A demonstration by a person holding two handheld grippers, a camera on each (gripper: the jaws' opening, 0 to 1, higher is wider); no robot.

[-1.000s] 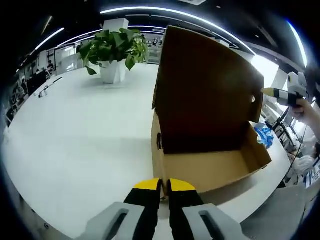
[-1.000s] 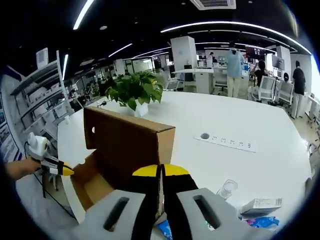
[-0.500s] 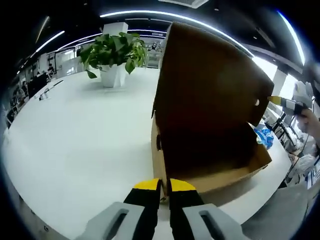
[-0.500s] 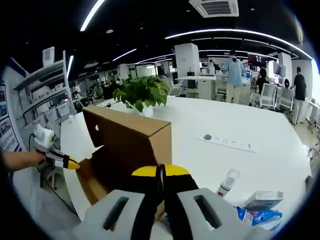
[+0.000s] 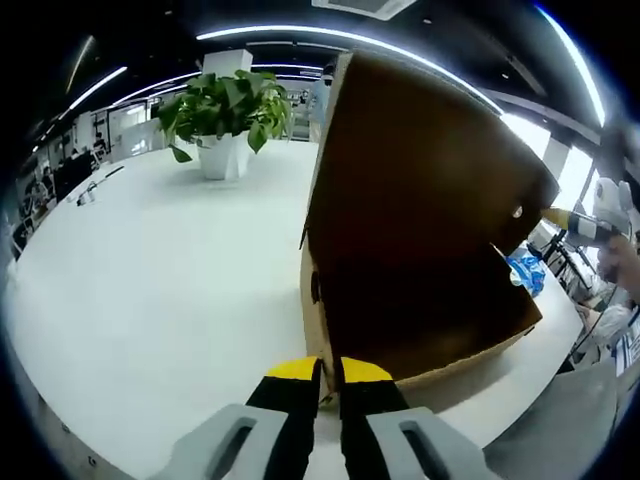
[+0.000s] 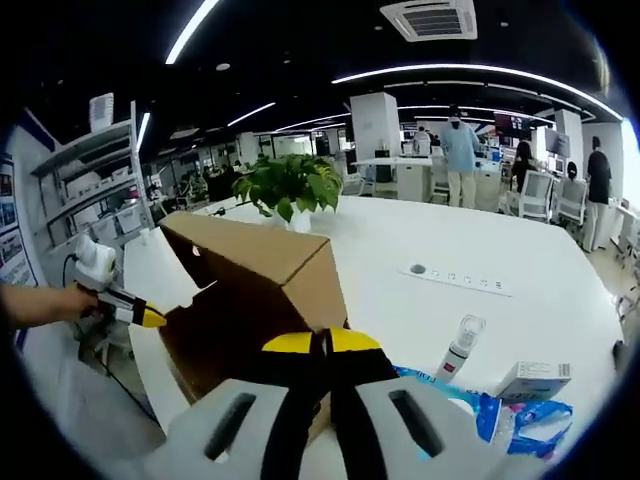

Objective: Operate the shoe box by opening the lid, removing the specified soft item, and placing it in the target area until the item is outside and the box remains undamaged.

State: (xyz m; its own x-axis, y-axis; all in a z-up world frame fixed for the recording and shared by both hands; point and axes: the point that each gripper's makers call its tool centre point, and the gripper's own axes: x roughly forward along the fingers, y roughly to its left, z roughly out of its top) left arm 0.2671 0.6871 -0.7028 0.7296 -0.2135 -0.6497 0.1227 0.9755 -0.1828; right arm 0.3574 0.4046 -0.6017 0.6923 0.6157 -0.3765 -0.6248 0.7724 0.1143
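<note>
The lid is coming back down over the box.

In the left gripper view, the lid (image 5: 420, 190) of the shoe box (image 5: 330, 340) leans lower than it did a second ago and now hides most of the inside. The left gripper (image 5: 319, 375) sits at the box's front corner with its jaws pressed together; I cannot tell if it pinches the edge. In the right gripper view, the lid (image 6: 250, 250) has tipped forward too. The right gripper (image 6: 320, 345) is closed tight and holds nothing I can see. A blue bag (image 6: 490, 415), a bottle (image 6: 460, 345) and a small carton (image 6: 538, 380) lie on the table (image 6: 450, 300). No soft thing shows inside, so it may be out.
</note>
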